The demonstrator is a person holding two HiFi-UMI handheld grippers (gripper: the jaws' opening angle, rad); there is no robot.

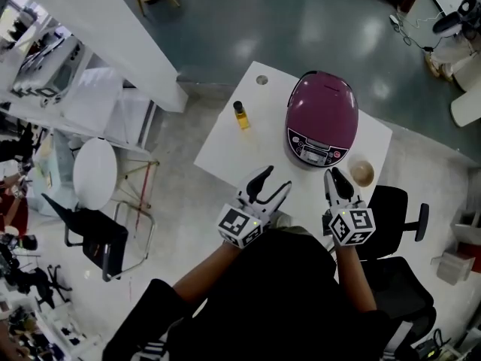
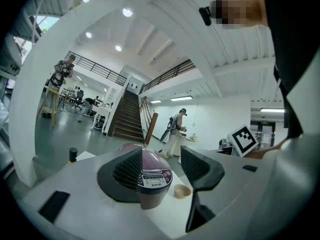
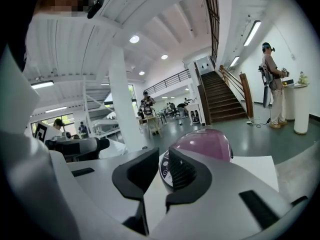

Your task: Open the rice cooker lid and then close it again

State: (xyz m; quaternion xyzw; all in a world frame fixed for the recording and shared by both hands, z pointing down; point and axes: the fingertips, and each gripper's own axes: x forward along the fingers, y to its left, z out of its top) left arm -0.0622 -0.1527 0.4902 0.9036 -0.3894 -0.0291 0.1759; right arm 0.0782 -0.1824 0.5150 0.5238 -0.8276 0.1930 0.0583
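A glossy purple domed rice cooker (image 1: 322, 115) stands, lid down, toward the far right of a white square table (image 1: 225, 145), its grey control panel (image 1: 317, 147) facing the seated person. Both tools hover over the near edge, short of the cooker and touching nothing. The left gripper (image 1: 275, 180) has its jaws spread wide on empty air. The right gripper (image 1: 336, 177) has its jaws drawn to a narrow gap, nothing between them.

The shell looks rigid and slick, so pinching the dome would likely slip. The better bet is a push on the front lip just above the panel, where a release catch probably sits, though no view shows it clearly. The hinged lid may spring up by itself, and closing it should take a firm press on the crown.

A small beige bowl (image 1: 361, 173) sits just beside the cooker's front right, near the right gripper's path. A yellow-filled bottle with a dark cap (image 1: 240, 115) stands off to the cooker's left. Nothing blocks the panel.
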